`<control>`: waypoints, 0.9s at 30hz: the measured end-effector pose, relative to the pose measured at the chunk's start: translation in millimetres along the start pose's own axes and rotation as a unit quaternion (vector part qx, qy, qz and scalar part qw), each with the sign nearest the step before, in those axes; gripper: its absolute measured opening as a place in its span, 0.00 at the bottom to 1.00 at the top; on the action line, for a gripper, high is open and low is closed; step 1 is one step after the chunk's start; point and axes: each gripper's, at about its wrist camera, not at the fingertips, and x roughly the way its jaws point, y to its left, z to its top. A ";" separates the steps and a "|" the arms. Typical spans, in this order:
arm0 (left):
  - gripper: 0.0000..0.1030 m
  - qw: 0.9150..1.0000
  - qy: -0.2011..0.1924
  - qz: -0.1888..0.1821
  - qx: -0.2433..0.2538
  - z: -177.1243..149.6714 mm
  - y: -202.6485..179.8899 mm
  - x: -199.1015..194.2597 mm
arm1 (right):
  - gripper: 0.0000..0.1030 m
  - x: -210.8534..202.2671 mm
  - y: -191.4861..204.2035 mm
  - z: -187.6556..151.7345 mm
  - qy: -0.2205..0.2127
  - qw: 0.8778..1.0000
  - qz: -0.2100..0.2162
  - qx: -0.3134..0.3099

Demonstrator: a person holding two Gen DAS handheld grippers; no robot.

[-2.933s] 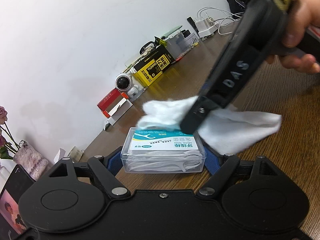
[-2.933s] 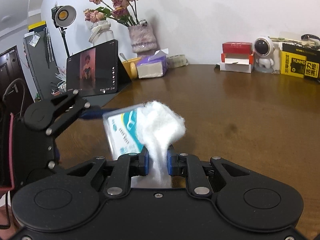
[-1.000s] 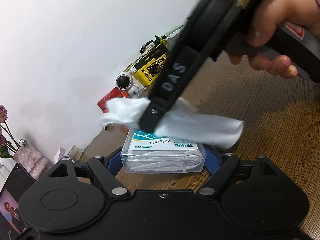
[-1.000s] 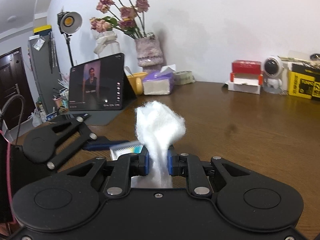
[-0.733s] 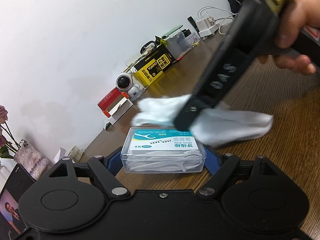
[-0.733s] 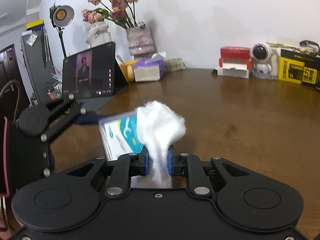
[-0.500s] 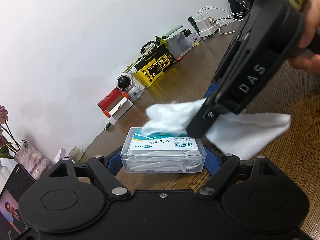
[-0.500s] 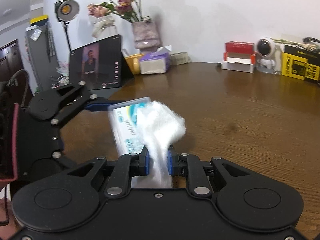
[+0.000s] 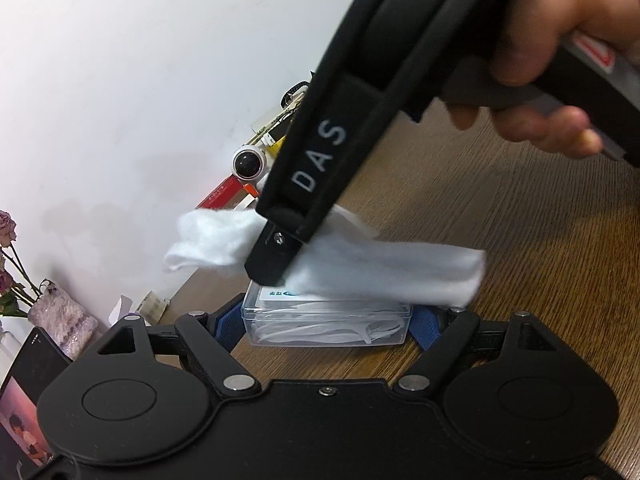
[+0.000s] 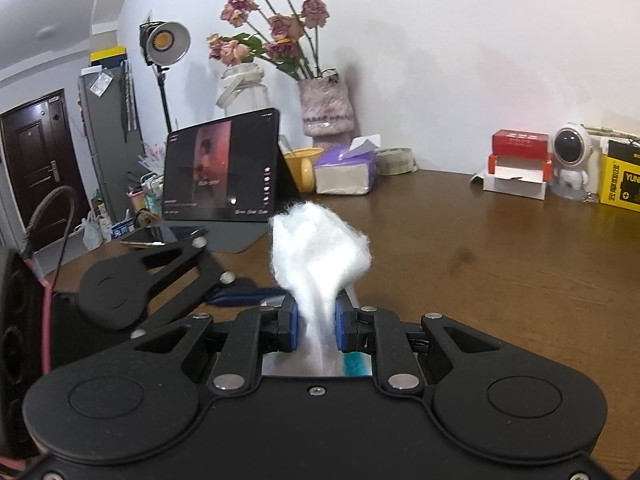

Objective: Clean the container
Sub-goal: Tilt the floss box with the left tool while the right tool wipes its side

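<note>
A clear plastic container [image 9: 326, 326] with a teal-and-white label sits clamped between the blue pads of my left gripper [image 9: 327, 322], just above the wooden table. My right gripper [image 10: 316, 326] is shut on a white cotton wad [image 10: 316, 248]. In the left wrist view the right gripper [image 9: 272, 264] comes down from the upper right, held by a hand [image 9: 560, 40], and the cotton wad [image 9: 360, 264] lies across the container's lid, covering most of the label. Only a strip of the container [image 10: 354, 364] shows under the right gripper's fingers.
Along the wall stand a vase of dried roses [image 10: 326, 108], a tablet [image 10: 222, 166], a tissue pack [image 10: 346, 172], a red-and-white box [image 10: 516, 164], an astronaut figure [image 10: 572, 158] and a yellow box [image 10: 622, 178]. The brown table [image 10: 500, 248] spreads to the right.
The right gripper and cotton wad swept back left across the container lid, now covering the label. The left gripper and container stayed still.
</note>
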 end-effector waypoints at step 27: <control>0.79 1.000 0.000 0.001 0.000 -0.2 -10.1 -3.6 | 0.18 -18.1 8.5 -21.0 0.024 1.000 -0.007 -0.018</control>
